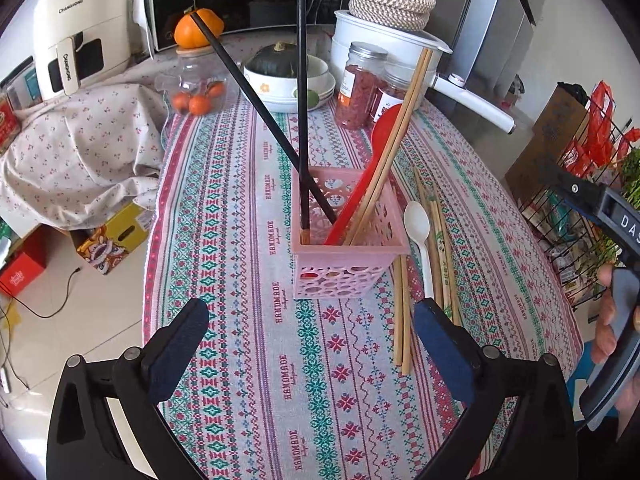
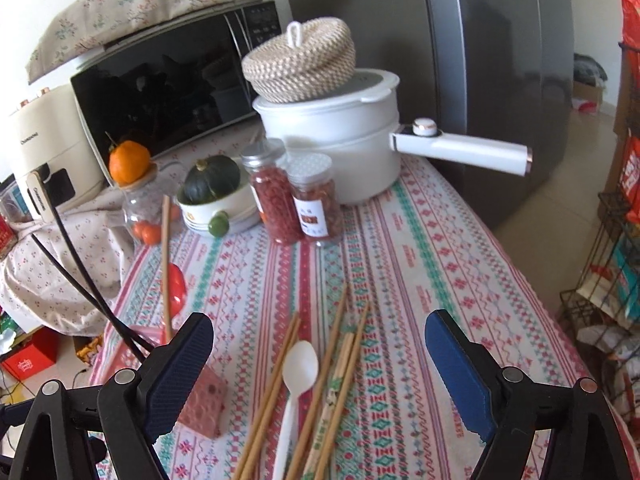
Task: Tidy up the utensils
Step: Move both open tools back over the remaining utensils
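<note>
The right tongs (image 2: 319,354) are hovering wide open and empty, straddling the white plastic spoon (image 2: 298,376) and loose bamboo chopsticks (image 2: 340,356), whose long axes are running straight ahead. The left tongs (image 1: 311,342), also gaping empty, are facing the pink basket (image 1: 344,248) just ahead, so the right is nearer.

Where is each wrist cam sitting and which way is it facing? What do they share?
Left wrist: above the table's near edge, looking down and forward at the pink basket; its own open left gripper frames the bottom, and the hand on the other gripper shows at right.
Right wrist: low over the table, looking forward past the white spoon toward the pot; only its open right gripper shows.
Shared: basket, spoon, loose chopsticks, pot, jars, microwave.
</note>
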`<state>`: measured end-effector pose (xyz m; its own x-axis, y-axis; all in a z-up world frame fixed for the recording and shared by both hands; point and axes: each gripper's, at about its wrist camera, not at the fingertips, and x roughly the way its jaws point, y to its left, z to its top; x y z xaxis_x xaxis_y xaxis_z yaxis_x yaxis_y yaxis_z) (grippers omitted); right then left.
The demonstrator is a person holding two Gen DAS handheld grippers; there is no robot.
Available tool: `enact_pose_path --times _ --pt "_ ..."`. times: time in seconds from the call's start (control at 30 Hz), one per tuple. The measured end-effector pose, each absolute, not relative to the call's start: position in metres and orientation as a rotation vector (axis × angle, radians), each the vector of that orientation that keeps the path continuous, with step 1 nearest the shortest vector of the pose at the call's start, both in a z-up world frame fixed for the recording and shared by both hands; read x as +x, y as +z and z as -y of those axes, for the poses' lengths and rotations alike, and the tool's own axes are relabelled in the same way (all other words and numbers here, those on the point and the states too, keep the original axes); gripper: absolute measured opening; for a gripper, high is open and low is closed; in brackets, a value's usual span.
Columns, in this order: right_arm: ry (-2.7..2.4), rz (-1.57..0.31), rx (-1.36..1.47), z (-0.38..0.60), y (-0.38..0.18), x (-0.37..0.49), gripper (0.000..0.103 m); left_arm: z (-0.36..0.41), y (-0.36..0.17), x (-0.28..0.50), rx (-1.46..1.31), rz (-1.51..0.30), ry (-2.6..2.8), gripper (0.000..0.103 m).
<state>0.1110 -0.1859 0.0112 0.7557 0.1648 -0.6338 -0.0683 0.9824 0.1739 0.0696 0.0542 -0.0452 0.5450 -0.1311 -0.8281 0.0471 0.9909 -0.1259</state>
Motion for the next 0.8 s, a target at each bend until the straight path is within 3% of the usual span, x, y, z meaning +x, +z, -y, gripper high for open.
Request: enact_pose_path --times 0.47,0.8 --pt "0.021 -1.129 0.090 0.206 -0.088 0.159 0.090 -0.043 -0.070 0.082 -0.051 -1.056 -0.114 0.103" --pt "-0.022 -1.204 0.018 0.194 -0.122 0.191 0.090 -0.046 -0.074 0.084 -0.029 -1.060 -0.128 0.103"
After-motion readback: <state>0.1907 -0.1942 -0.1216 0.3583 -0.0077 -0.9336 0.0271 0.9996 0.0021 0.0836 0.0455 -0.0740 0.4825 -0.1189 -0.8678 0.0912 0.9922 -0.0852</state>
